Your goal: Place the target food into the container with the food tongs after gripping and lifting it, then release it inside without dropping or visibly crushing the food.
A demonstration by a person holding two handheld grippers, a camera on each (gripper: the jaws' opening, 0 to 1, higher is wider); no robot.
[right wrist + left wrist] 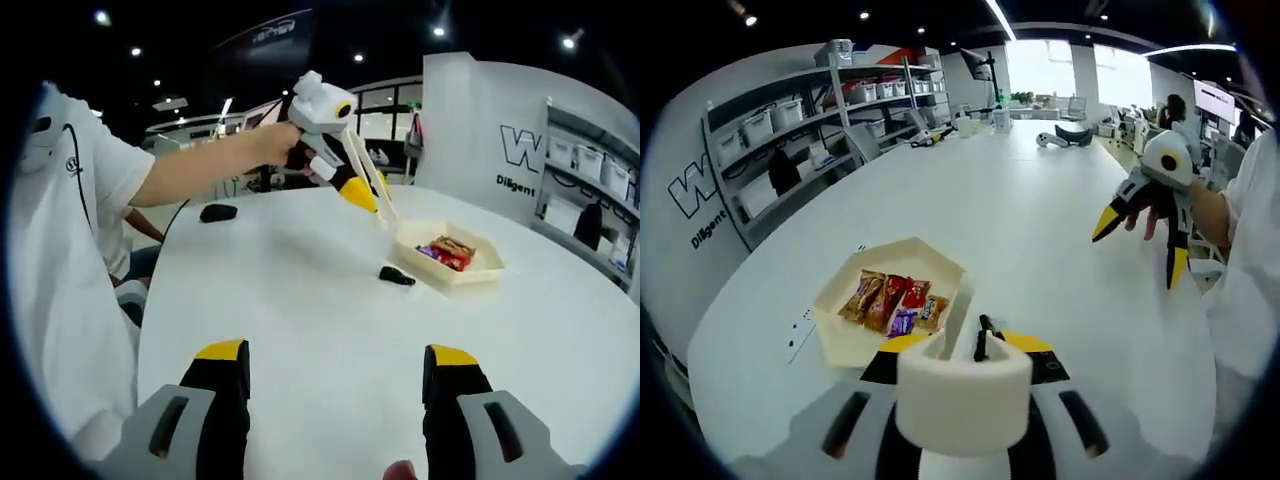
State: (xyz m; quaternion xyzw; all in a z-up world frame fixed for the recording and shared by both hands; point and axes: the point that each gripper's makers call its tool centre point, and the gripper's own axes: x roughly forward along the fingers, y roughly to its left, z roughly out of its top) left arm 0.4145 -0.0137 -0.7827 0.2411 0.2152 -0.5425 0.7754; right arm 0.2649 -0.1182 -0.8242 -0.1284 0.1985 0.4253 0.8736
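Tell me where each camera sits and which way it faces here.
Left gripper view: rides the left tool, looking across the white table over the snack tray; the right tool and a hand show at right.
Right gripper view: rides the open right tool, looking back at the left tool holding tongs; arm and shirt show.
Shared: snack tray, table, each other's tool.

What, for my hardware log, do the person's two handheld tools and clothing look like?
The two look alike. The right tool has two black jaws with yellow tips, rising from grey bases with dark slots. Seen from outside, the left tool has a white housing above its yellow-tipped jaws. The person wears a white short-sleeved shirt with a small dark chest emblem.
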